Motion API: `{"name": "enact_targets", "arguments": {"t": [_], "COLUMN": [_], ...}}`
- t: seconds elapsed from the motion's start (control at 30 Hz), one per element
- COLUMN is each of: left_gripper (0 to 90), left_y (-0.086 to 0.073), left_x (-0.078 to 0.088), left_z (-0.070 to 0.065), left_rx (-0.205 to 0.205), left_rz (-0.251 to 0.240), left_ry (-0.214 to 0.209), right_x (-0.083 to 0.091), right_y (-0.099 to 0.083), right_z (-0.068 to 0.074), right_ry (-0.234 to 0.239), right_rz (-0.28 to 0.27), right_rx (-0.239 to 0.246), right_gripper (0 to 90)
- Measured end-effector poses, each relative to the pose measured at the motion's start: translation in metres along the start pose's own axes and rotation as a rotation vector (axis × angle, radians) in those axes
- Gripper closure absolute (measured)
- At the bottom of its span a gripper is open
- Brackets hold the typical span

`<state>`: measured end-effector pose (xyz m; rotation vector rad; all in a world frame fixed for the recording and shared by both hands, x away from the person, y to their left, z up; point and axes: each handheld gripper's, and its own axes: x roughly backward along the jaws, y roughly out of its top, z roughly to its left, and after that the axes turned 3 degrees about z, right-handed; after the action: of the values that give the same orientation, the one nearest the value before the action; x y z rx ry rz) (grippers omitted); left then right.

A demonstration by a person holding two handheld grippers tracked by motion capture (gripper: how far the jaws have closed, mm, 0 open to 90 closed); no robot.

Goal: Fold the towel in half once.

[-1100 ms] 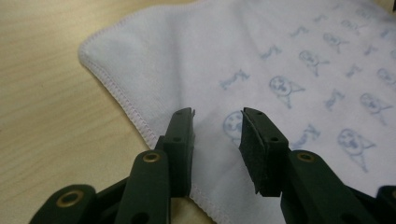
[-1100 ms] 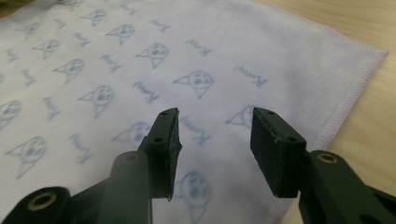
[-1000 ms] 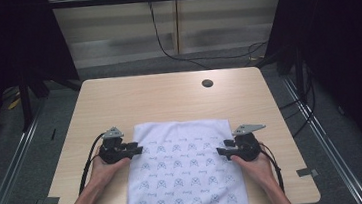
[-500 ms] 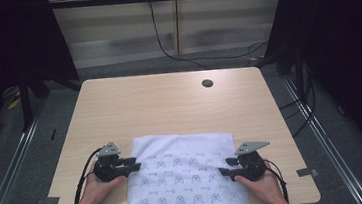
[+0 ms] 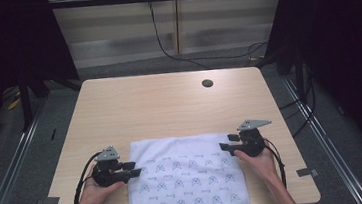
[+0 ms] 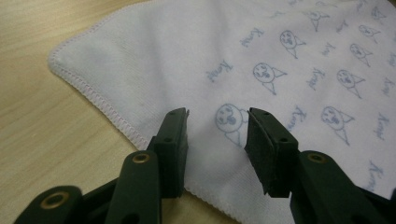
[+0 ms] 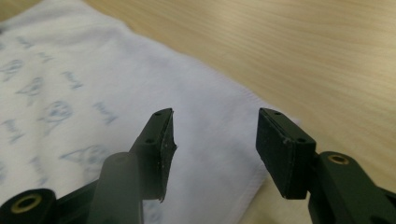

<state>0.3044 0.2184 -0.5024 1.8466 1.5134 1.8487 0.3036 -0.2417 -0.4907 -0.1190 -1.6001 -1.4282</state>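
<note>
A white cloth (image 5: pixel 186 177) printed with small blue figures lies flat on the near middle of the wooden table (image 5: pixel 169 108), and its near end hangs over the front edge. My left gripper (image 5: pixel 134 169) sits at the cloth's left edge. Its jaws have just been opening and stand apart over the hemmed edge of the cloth (image 6: pixel 187 56), pads clear of it. My right gripper (image 5: pixel 225 145) is at the far right corner of the cloth (image 7: pixel 70 70). Its jaws have also just been opening, with that corner lying loose below them.
A dark round hole (image 5: pixel 207 83) sits in the tabletop at the far right. Metal rails run along the floor on both sides of the table. Cables (image 5: pixel 164 48) trail on the floor behind it. Bare wood stretches beyond the cloth.
The cloth has slid toward the front edge. Both jaw pairs have let go of it and widened. The left hand came nearer; the right came nearer, then went back out.
</note>
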Motion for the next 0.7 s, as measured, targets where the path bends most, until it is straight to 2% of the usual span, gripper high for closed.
{"name": "enact_targets", "arguments": {"t": [0.07, 0.13, 0.2, 0.3, 0.37, 0.4, 0.47, 0.57, 0.6, 0.67, 0.7], "left_gripper": [56.0, 55.7, 54.7, 53.2, 52.0, 50.9, 48.2, 42.2, 36.6, 36.6, 35.9], "left_y": [0.005, 0.011, 0.019, 0.028, 0.032, 0.033, 0.035, 0.034, 0.033, 0.033, 0.033], "left_x": [0.001, 0.005, 0.007, 0.007, 0.004, 0.002, -0.002, -0.009, -0.013, -0.019, -0.021], "left_z": [0.000, 0.003, 0.008, 0.019, 0.027, 0.033, 0.039, 0.044, 0.041, 0.035, 0.034], "left_rx": [-0.009, 0.008, 0.011, 0.037, 0.055, 0.064, 0.073, 0.102, 0.093, 0.047, 0.049], "left_rz": [-0.004, -0.045, -0.064, -0.088, -0.116, -0.103, -0.095, -0.110, -0.097, -0.046, -0.048], "left_ry": [0.015, 0.007, 0.024, 0.048, 0.083, 0.089, 0.129, 0.124, 0.106, 0.137, 0.124], "right_x": [-0.007, -0.014, -0.018, -0.020, -0.021, -0.021, -0.020, -0.018, -0.016, -0.013, -0.011], "right_y": [0.002, -0.001, -0.002, -0.001, -0.002, -0.002, -0.002, -0.002, -0.002, -0.004, -0.005], "right_z": [-0.006, -0.011, -0.012, -0.013, -0.011, -0.011, -0.009, -0.007, -0.005, -0.001, 0.000], "right_ry": [-0.024, -0.029, -0.045, -0.046, -0.059, -0.068, -0.079, -0.069, -0.069, -0.056, -0.050], "right_rz": [0.007, 0.012, 0.027, 0.017, 0.022, 0.024, 0.032, 0.049, 0.064, 0.075, 0.079], "right_rx": [-0.007, -0.020, -0.019, -0.013, 0.002, 0.015, 0.040, 0.053, 0.060, 0.063, 0.062], "right_gripper": [46.1, 45.2, 45.6, 45.6, 47.2, 49.0, 54.1, 67.2, 70.4, 75.3, 77.1]}}
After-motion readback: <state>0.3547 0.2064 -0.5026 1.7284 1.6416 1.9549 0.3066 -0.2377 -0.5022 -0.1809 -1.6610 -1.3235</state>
